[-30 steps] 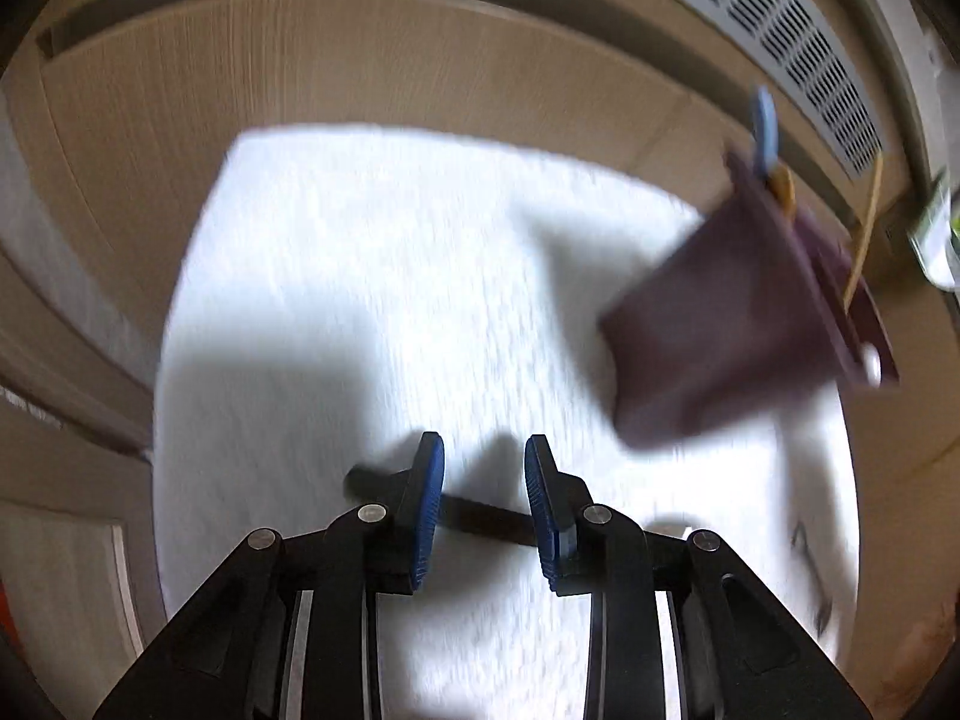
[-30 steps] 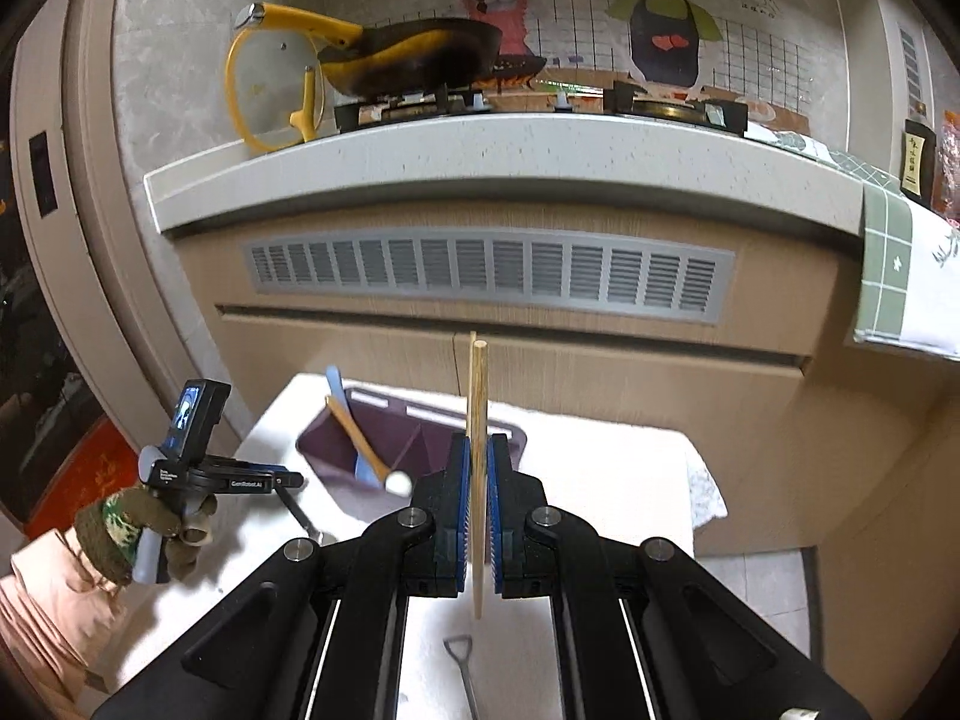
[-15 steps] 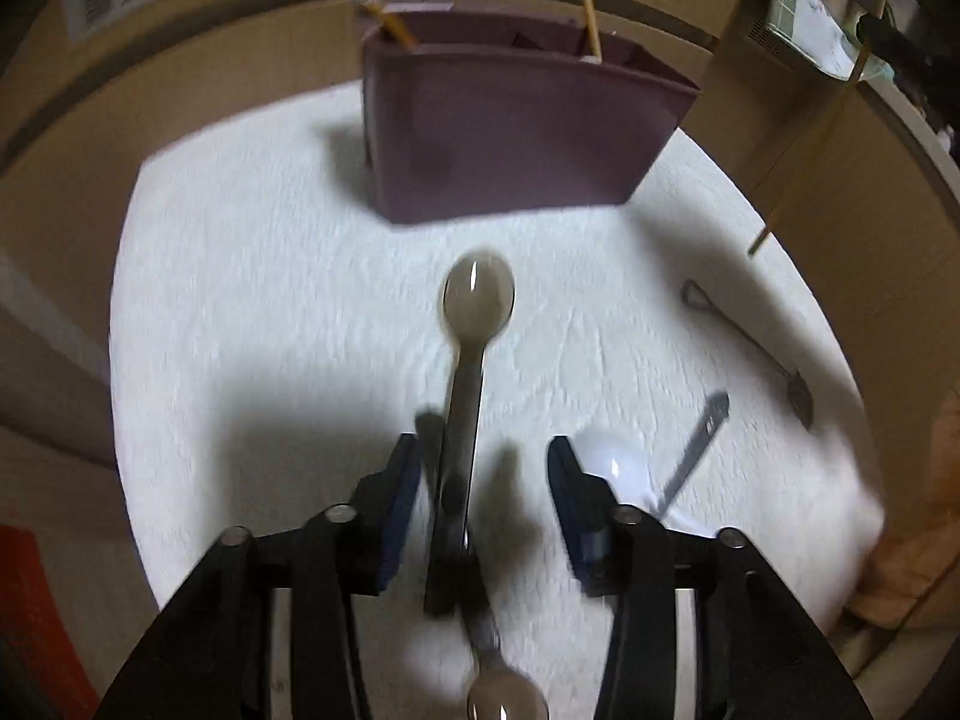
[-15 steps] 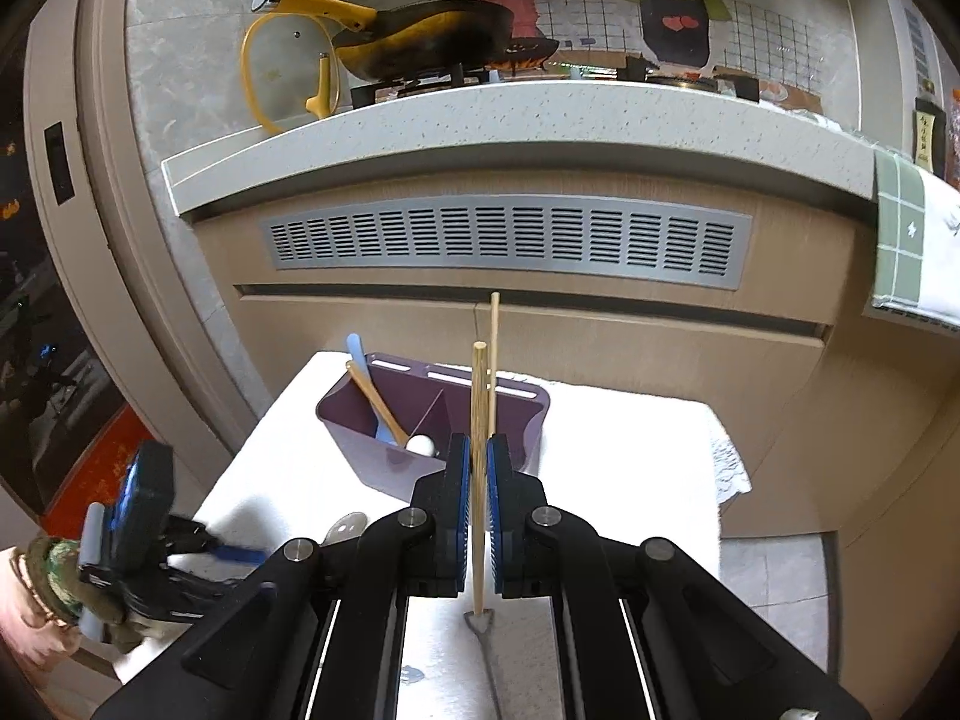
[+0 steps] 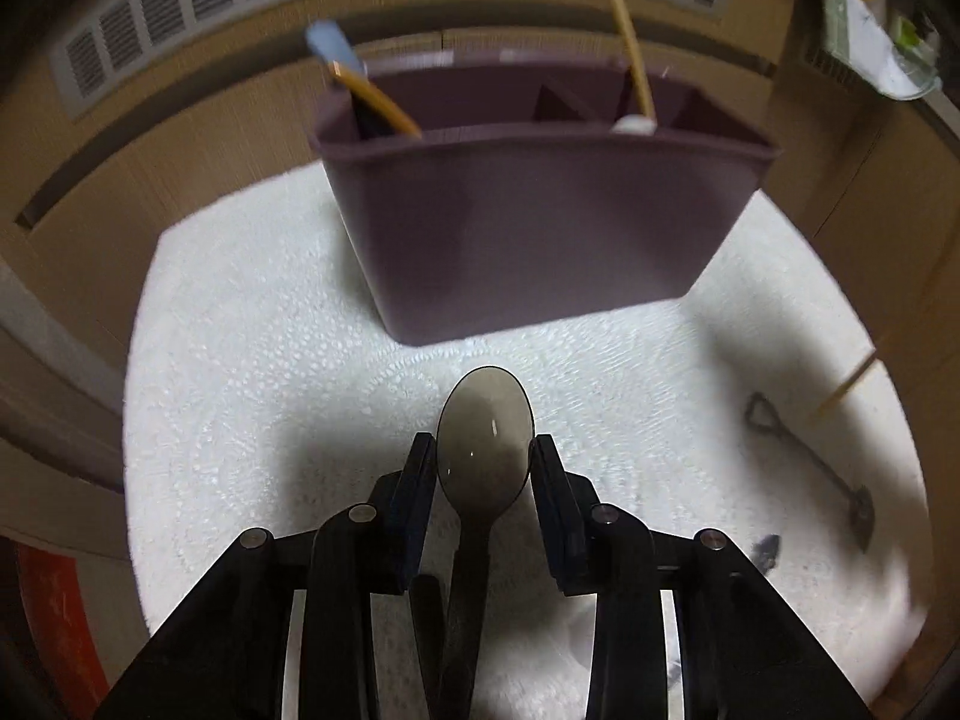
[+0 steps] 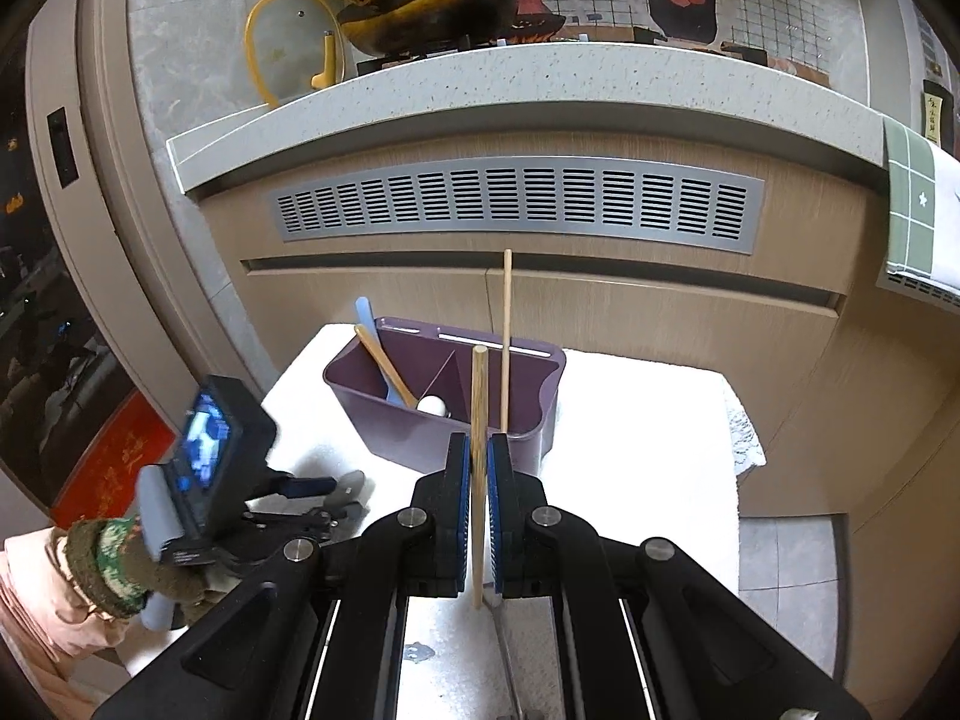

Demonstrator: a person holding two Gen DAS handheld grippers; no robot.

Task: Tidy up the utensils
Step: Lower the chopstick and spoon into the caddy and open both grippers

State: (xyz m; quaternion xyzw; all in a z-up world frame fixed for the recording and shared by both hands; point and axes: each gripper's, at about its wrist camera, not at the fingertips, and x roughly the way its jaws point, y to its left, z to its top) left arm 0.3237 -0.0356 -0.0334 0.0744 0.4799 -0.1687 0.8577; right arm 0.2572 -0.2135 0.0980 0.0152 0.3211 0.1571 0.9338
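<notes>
A purple utensil caddy [image 5: 534,228] stands on a white towel [image 5: 252,348]; it also shows in the right wrist view [image 6: 420,420]. It holds a blue and a yellow-handled utensil, a white spoon and one wooden chopstick [image 6: 506,336]. My left gripper [image 5: 483,468] has its jaws around a grey plastic spoon [image 5: 485,438], bowl forward, just in front of the caddy. My right gripper [image 6: 478,468] is shut on a wooden chopstick [image 6: 478,420], held upright near the caddy's near wall.
A small dark shovel-shaped utensil [image 5: 810,468] lies on the towel at the right. A wooden cabinet with a grey vent [image 6: 516,204] stands behind, under a counter with a pan. The left gripper's body [image 6: 210,462] shows at the left.
My left gripper moved forward along the grey spoon toward the caddy and closed around its bowl. My right gripper with the chopstick drew nearer the caddy.
</notes>
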